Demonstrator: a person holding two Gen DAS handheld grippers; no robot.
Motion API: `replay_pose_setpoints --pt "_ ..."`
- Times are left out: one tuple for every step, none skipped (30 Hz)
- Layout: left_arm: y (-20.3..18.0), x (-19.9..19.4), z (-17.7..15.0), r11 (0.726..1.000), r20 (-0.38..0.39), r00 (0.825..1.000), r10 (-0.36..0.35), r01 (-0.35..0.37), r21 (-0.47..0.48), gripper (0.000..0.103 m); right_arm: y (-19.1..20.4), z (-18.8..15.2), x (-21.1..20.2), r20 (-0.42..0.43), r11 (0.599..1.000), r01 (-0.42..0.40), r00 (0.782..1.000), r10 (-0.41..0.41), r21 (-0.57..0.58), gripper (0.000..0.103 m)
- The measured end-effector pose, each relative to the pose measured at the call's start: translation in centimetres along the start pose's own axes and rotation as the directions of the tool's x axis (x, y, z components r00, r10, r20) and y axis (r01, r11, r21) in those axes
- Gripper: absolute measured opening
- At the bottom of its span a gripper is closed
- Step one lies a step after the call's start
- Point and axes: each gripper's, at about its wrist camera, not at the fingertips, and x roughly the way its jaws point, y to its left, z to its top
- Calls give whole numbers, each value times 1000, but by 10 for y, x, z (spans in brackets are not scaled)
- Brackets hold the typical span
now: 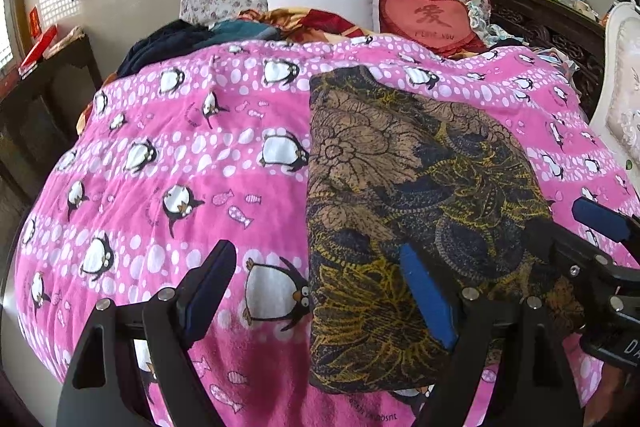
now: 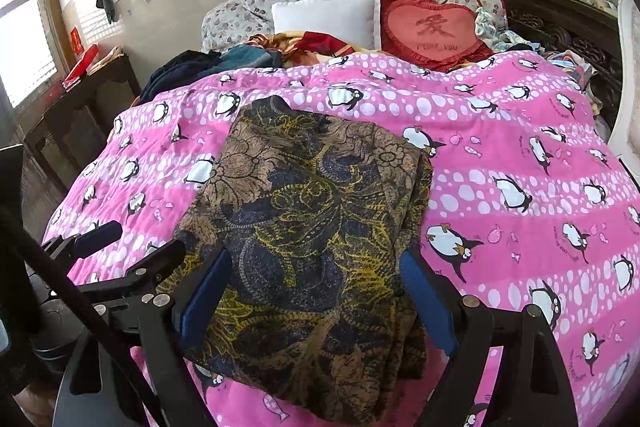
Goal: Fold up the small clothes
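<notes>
Garment [image 2: 316, 239] — folded, long axis toward pillows [image 2: 328, 15] | left claw [image 1: 320, 291] spread | right claw [image 2: 316, 303] spread — nothing gripped

I see a folded garment [image 2: 312, 247], brown, navy and yellow floral, on a pink penguin-print blanket [image 2: 520, 163]; red heart cushion [image 2: 434, 27], white pillow [image 2: 328, 15], blue gripper pads [image 2: 428, 303].

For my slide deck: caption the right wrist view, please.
Open right gripper poised over a folded floral garment on a penguin blanket.
</notes>
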Motion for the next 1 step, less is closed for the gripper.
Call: replay_pose_setpoints --pt "1 1 0 1000 -10 1000 -3 3 -7 84 0 0 0 1 1000 1 1000 -1 2 89"
